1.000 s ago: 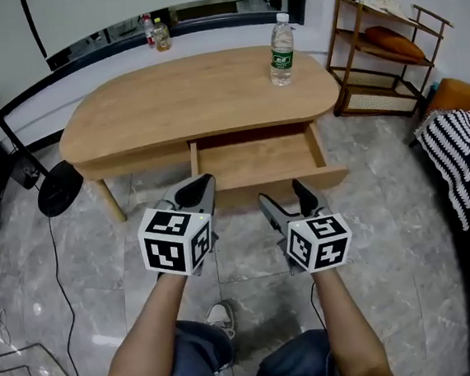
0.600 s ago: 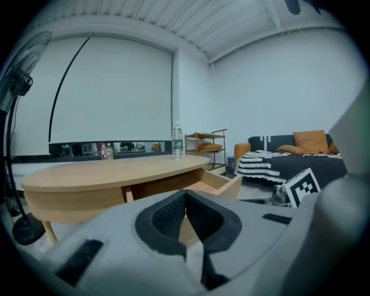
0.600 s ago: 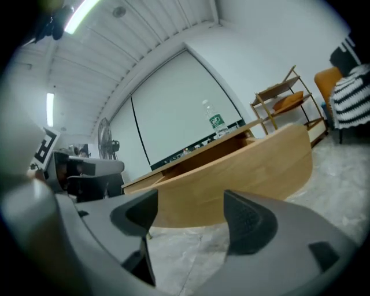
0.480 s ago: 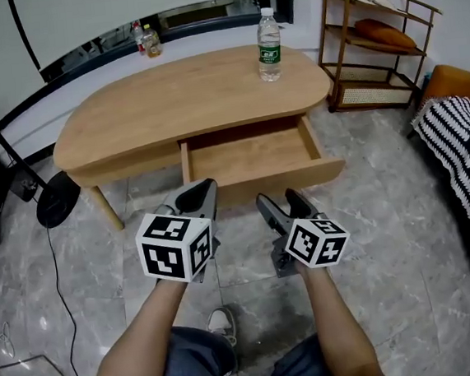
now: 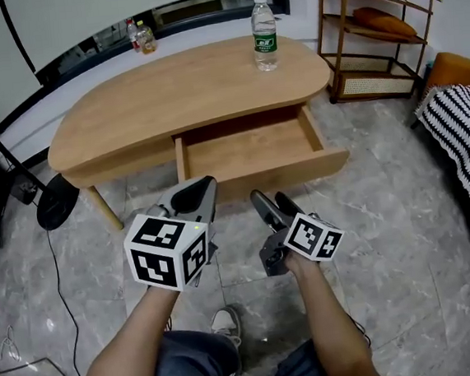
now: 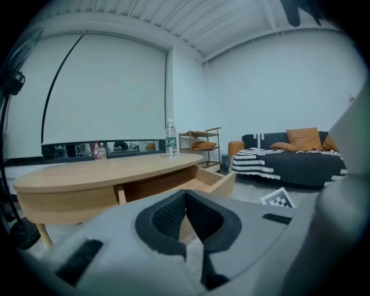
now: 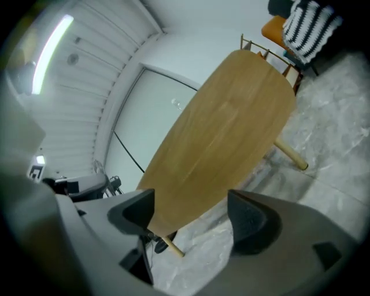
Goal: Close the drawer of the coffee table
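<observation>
- Standing pulled out from the front of the coffee table (image 5: 92, 168), the drawer (image 5: 252, 152) sits just under the tabletop (image 5: 184, 93), with its front panel facing the person.
- The left gripper (image 5: 198, 191) (image 6: 185, 193) hovers above the marble floor (image 5: 401, 200), short of the drawer front and not touching it. Its fingers are clenched together with nothing between them.
- The right gripper (image 5: 274, 202) (image 7: 193, 214) is just beside it, rolled to one side and also clear of the drawer. Its fingers are released and have just been spreading wider, grasping nothing.
- A water bottle (image 5: 264, 33) stands upright at the tabletop's far right end.
</observation>
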`<state>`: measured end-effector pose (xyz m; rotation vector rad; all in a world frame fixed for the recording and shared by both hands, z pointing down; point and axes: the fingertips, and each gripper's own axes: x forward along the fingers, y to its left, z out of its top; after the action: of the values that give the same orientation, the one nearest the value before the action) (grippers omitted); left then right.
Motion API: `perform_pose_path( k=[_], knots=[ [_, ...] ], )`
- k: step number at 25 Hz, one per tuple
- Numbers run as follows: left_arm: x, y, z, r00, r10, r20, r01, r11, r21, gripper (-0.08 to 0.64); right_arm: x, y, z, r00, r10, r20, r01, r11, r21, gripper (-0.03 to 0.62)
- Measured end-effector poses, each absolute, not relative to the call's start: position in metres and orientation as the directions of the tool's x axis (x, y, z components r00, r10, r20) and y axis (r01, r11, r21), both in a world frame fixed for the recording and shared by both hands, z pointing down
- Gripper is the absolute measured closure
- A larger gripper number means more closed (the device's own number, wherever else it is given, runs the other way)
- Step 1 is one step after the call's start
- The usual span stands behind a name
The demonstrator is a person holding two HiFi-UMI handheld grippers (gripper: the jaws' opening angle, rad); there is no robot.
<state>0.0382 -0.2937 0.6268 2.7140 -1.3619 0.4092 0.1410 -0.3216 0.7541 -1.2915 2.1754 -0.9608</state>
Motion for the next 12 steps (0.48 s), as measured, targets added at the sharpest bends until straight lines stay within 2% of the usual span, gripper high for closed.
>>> perform_pose_path(
  k=[5, 9, 12],
  knots=[
    [0.035, -0.293, 0.627, 0.569, -0.774, 0.278, -0.798, -0.602, -0.043, 0.558, 0.143, -0.333, 0.764, -0.445, -0.893, -0.068, -0.475, 0.300, -0.827, 0.199],
    [0.031, -0.290, 0.630, 0.563, -0.775, 0.287, -0.799, -0.599, -0.051, 0.558, 0.146, -0.342, 0.766, -0.419, -0.896, -0.148, -0.338, 0.304, -0.891, 0.198],
    [0.025, -0.291, 0.630, 0.552, -0.782, 0.289, -0.806, -0.589, -0.055, 0.558, 0.145, -0.344, 0.760, -0.411, -0.884, -0.223, -0.257, 0.347, -0.902, 0.223]
  ],
)
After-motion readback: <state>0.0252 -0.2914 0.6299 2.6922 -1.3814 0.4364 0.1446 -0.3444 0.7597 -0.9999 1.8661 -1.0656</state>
